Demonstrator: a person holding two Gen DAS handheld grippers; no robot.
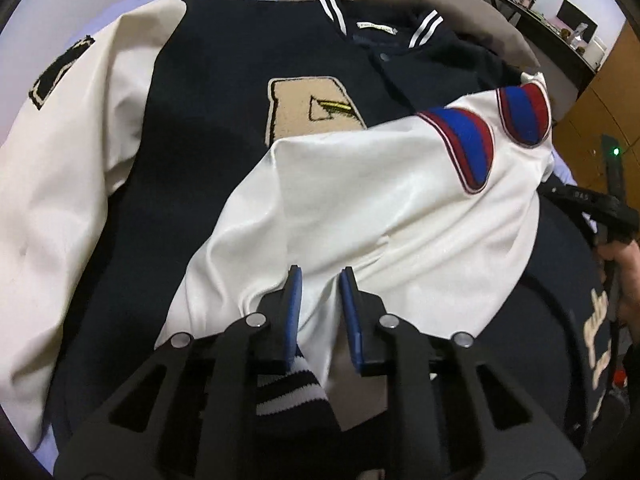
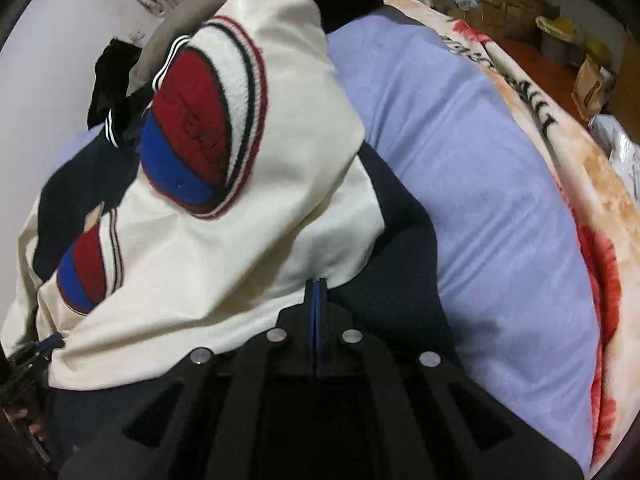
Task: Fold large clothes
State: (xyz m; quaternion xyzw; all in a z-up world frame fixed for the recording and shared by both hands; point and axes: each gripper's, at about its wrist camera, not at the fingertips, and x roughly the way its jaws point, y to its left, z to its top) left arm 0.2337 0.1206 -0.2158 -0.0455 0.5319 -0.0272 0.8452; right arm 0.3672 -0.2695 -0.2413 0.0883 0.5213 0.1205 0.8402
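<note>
Cloth is spread on a pale purple bed sheet [image 2: 480,184]: one dark navy jacket with shiny cream sleeves [image 1: 224,80] is laid flat. Two round red and blue patches [image 2: 200,136] are sewn on the sleeve folded across it. That smooth sleeve's end, with its striped knit cuff [image 1: 288,392], is seen between the left gripper [image 1: 320,276] fingers, slightly parted. The right gripper [image 2: 316,286] is closed tight at the sleeve's edge; nothing is seen held.
</note>
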